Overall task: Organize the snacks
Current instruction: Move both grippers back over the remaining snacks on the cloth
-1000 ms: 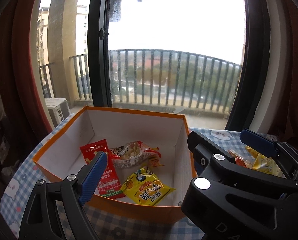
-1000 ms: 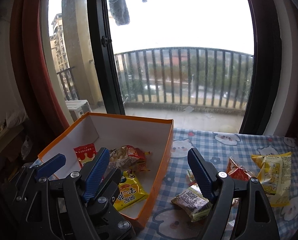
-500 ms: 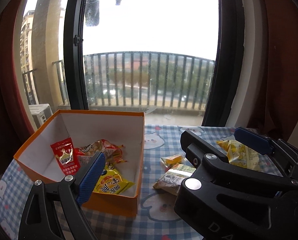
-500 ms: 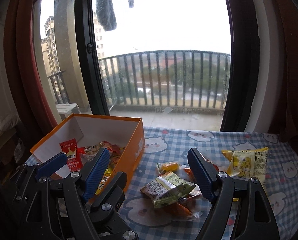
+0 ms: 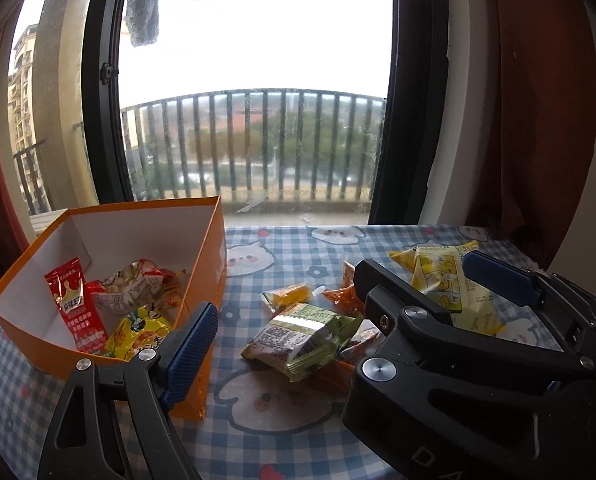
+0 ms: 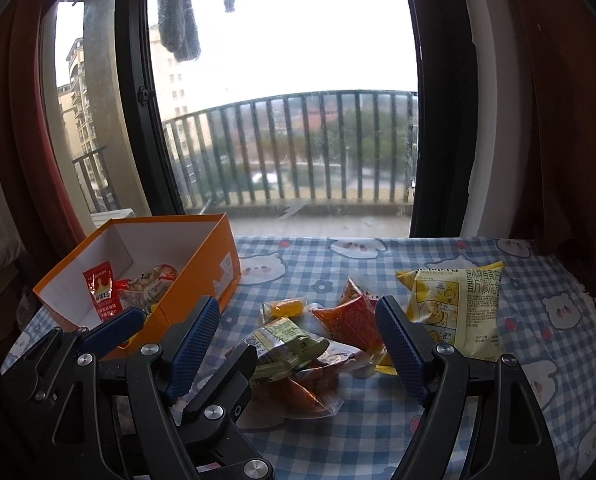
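Note:
An orange box (image 5: pixel 214 248) stands at the left with a red packet (image 5: pixel 74 304), a clear nut packet (image 5: pixel 134 288) and a yellow packet (image 5: pixel 142 332) inside. Loose snacks lie right of it: a green packet (image 6: pixel 282 340), an orange-red packet (image 6: pixel 350 320), a small yellow sweet (image 6: pixel 284 306) and a big yellow bag (image 6: pixel 458 304). My right gripper (image 6: pixel 298 344) hovers open above the green packet, gripping nothing. My left gripper (image 5: pixel 298 332) is just left of it near the box corner, its jaws closing on nothing; its right finger is hidden behind the right gripper.
The table (image 6: pixel 538 360) wears a blue checked cloth with bear prints and ends close to the right and far sides. Behind it is a window with a black frame (image 6: pixel 138 120) and a balcony railing. A dark red curtain (image 5: pixel 538 120) hangs at the right.
Both grippers have swung right and slightly down, from over the orange box to over the loose snacks. The box now sits at the left of both views.

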A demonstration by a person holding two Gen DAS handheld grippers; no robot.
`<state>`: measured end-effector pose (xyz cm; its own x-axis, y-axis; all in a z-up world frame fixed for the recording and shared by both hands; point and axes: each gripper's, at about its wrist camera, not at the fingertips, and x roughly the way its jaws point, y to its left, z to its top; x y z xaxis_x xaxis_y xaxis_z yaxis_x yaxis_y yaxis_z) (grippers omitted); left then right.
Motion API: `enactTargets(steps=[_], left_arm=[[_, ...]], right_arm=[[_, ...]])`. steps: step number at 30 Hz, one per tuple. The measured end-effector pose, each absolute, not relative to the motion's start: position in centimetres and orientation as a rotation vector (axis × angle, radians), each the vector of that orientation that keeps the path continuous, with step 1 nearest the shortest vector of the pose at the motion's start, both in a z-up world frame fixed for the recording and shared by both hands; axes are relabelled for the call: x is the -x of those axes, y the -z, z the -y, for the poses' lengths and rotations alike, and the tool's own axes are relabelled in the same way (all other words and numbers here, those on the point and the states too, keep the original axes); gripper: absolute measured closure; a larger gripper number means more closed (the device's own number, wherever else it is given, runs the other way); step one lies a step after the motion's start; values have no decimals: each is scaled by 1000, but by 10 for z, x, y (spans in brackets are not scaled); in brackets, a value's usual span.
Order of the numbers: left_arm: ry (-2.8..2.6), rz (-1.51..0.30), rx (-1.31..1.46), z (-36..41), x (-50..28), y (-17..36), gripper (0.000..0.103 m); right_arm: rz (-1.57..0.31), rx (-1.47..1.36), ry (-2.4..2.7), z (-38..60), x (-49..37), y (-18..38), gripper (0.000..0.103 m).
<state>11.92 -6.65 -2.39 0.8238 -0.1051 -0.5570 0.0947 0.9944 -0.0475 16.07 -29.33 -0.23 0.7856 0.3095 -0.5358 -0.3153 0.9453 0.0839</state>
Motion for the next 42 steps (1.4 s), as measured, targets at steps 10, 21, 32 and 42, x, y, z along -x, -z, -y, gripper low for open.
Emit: enactTargets(steps=[10, 21, 32, 42], left_arm=[[110, -657, -39, 88, -134, 48, 19], [98, -760, -85, 84, -145, 82, 37], [88, -842, -108, 75, -149, 112, 37], [103, -904, -102, 74, -154, 131, 38]], right_arm=[[-642, -20, -305, 314, -178, 33, 20], [-729, 1, -321, 310, -189, 68, 20], [-838, 10, -344, 300, -198, 102, 20], [-936, -8, -366, 292, -211, 132, 47]])
